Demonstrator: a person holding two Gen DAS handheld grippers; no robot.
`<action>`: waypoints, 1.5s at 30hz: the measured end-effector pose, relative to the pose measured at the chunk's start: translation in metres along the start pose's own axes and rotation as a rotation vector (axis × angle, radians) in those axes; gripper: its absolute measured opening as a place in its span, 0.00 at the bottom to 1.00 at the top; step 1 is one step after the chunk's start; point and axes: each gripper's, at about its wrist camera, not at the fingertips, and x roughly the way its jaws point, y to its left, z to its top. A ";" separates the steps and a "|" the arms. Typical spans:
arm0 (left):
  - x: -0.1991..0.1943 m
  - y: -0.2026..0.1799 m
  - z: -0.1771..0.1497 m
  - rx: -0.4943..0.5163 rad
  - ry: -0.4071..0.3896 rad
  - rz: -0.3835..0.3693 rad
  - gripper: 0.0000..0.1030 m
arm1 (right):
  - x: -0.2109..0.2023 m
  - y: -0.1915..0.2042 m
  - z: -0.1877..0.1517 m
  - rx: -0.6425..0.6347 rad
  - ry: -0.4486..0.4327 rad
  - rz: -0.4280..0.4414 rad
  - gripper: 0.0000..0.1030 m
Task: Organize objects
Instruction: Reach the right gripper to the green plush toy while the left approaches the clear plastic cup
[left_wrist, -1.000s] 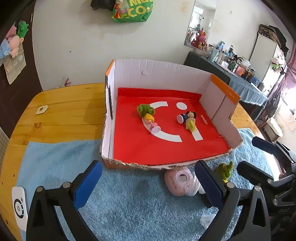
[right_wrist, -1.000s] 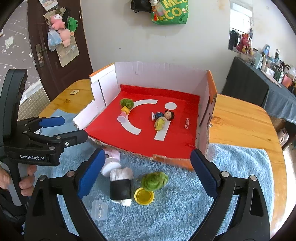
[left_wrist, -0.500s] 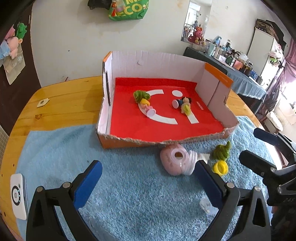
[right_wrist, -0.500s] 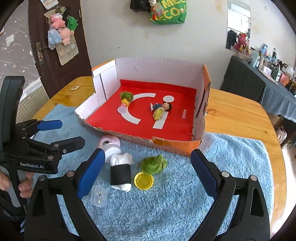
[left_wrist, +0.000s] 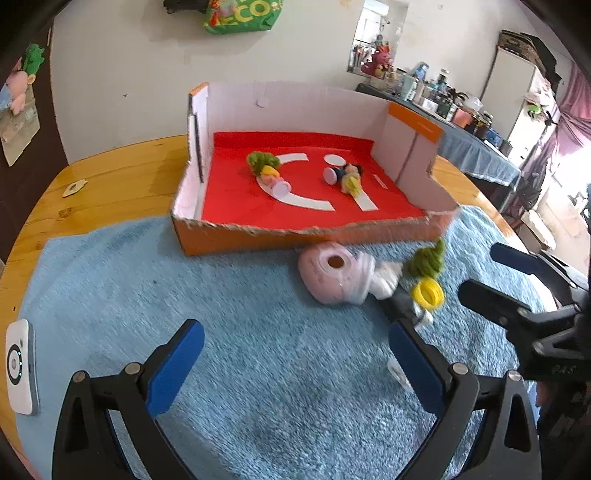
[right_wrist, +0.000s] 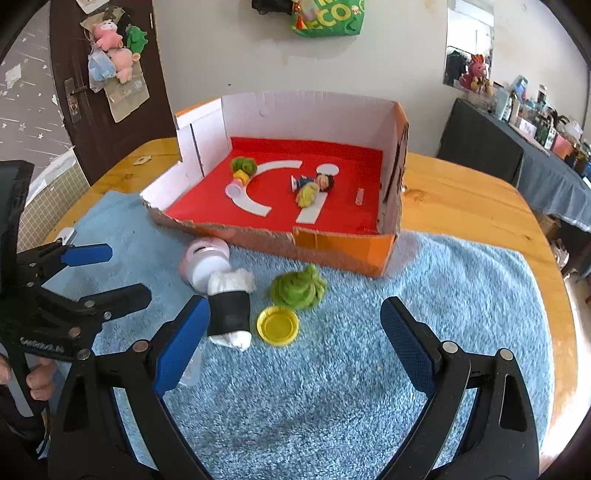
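Both tools spread wide over the blue mat, gripping nothing.

The left tool (left_wrist: 291, 354) and right tool (right_wrist: 291, 332) sit at the bottom of their frames. The box (right_wrist: 343, 247) stands mid-frame on the mat (right_wrist: 369, 387), two dolls (right_wrist: 314, 186) lying inside. Just in front of the box lie a pink toy (right_wrist: 203, 260), a black-and-white roll (right_wrist: 229, 306), a green tuft (right_wrist: 299, 286) and a yellow cap (right_wrist: 277, 325).
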 end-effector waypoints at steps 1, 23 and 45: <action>-0.001 -0.002 -0.003 0.007 -0.002 -0.006 0.99 | 0.000 0.000 -0.001 0.002 0.000 -0.001 0.92; -0.008 -0.054 -0.038 0.182 -0.016 -0.148 0.99 | 0.025 -0.007 0.002 0.031 0.022 0.013 0.65; 0.014 -0.069 -0.041 0.247 0.015 -0.220 0.33 | 0.043 -0.008 0.006 0.053 0.063 0.063 0.27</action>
